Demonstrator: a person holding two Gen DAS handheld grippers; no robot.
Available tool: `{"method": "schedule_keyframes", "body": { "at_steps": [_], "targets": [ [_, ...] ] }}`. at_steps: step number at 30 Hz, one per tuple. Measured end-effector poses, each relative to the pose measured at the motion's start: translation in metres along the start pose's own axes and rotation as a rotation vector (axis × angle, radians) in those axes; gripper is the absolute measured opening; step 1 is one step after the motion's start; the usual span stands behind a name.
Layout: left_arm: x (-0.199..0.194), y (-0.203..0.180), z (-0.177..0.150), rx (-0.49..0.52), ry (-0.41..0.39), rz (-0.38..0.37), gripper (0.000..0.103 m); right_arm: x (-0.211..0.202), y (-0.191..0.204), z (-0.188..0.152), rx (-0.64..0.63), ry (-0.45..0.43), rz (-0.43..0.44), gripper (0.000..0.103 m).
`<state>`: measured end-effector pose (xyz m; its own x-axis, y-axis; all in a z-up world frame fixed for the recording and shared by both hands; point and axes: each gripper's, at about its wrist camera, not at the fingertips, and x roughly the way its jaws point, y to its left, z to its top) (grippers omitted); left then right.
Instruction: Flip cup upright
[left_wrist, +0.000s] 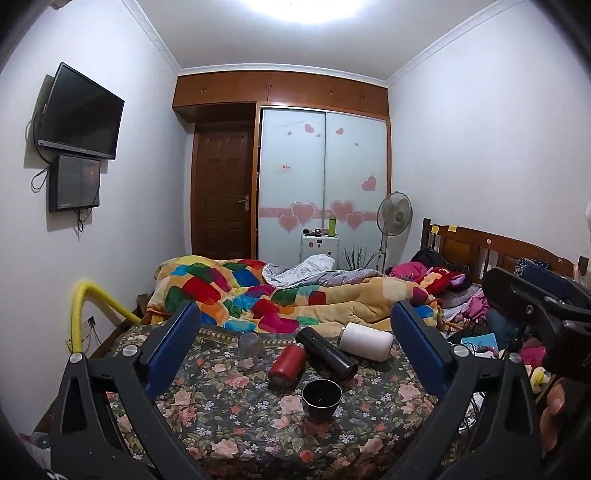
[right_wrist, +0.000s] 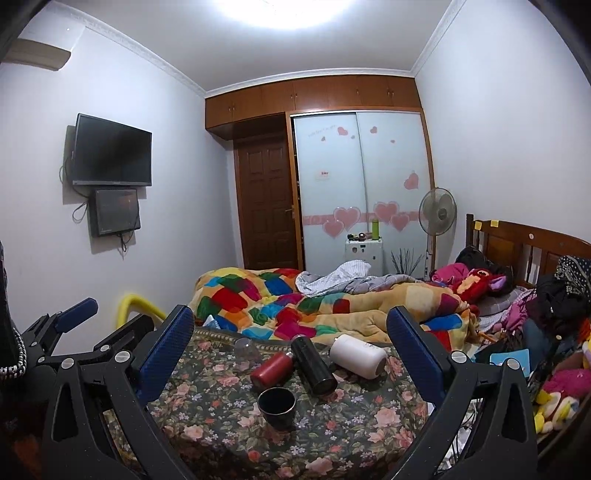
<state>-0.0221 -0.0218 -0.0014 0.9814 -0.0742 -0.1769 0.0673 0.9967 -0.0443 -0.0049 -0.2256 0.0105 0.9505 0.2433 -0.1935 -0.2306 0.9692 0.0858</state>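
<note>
both grippers, left & right, gape wide, empty. clear glass cup sits inverted on floral cloth; looks light, slick, fragile. grab mid-wall.

No text can be read in either view. The wardrobe door carries a faint line of writing near its top edge and a small red-and-white sticker lower down, both too blurred to make out. The television shows a tiny, illegible brand mark on its bottom edge.
</note>
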Motion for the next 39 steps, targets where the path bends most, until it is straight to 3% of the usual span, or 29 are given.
{"method": "schedule_keyframes", "body": {
  "at_steps": [39],
  "targets": [
    [-0.0038,0.0034,0.0033,-0.018,-0.019,0.001,0.103,0.0019,0.0031,0.0017,0.003,0.006,-0.002,0.103]
  ]
}}
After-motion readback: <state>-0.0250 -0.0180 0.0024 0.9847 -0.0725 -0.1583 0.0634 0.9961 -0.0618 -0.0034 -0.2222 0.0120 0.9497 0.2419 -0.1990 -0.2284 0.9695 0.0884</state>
